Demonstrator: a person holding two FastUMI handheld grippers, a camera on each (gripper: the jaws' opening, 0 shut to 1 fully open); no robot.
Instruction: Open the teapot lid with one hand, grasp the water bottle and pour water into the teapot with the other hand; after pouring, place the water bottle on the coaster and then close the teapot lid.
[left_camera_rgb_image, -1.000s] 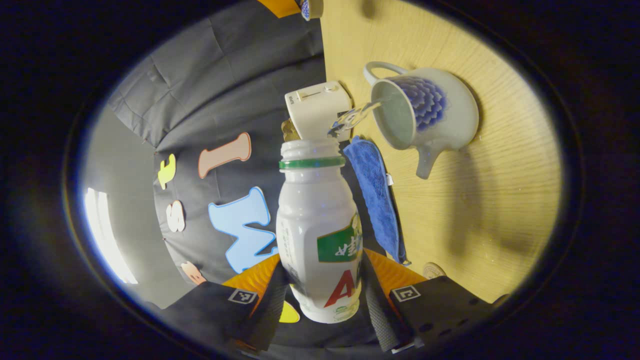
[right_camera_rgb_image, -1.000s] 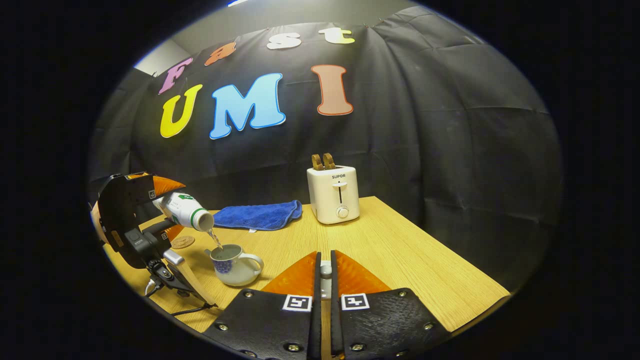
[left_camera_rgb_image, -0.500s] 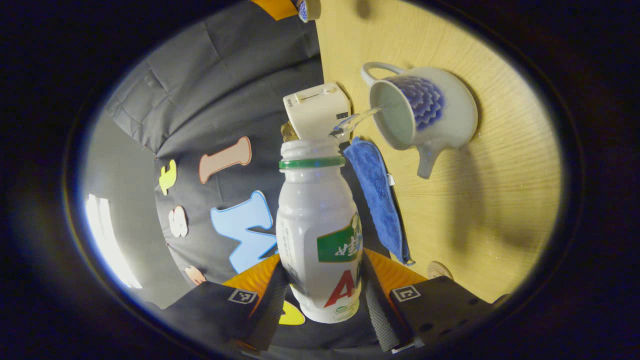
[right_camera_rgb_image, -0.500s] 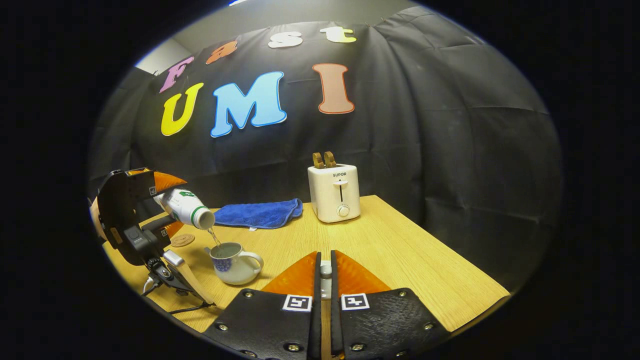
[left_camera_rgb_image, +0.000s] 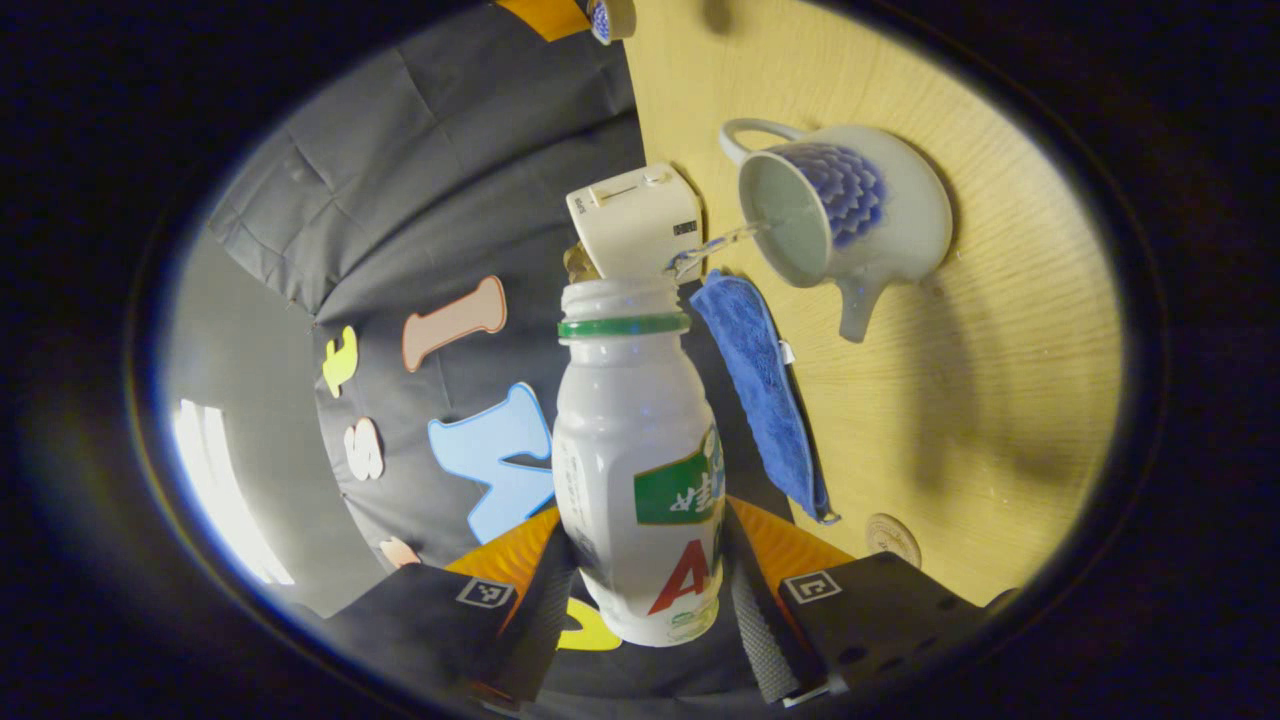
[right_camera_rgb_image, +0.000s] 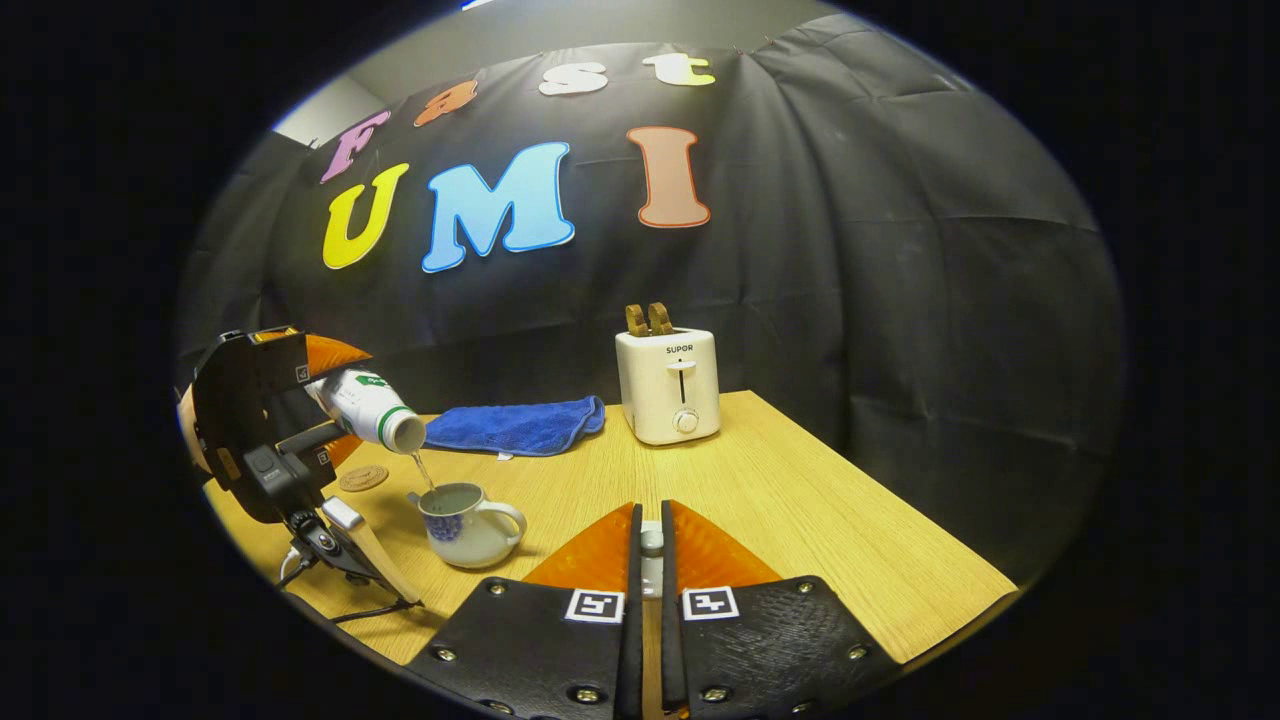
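Leftmost, left hand-held gripper (right_camera_rgb_image: 335, 405) clamps tilted white plastic water bottle (left_camera_rgb_image: 640, 470), a thin stream falling into open blue-patterned white ceramic teapot (right_camera_rgb_image: 465, 520) on light wooden worktop (right_camera_rgb_image: 800, 520); right hand-held gripper (right_camera_rgb_image: 650, 545) pinches small pale teapot lid (right_camera_rgb_image: 651, 541).

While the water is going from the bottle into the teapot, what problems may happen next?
1. The stream from the water bottle enters close to the rim of the teapot; a small drift of the left hand-held gripper may spill water on the table.
2. The blue towel lies between the teapot and the coaster, so the bottle might brush it on the way.
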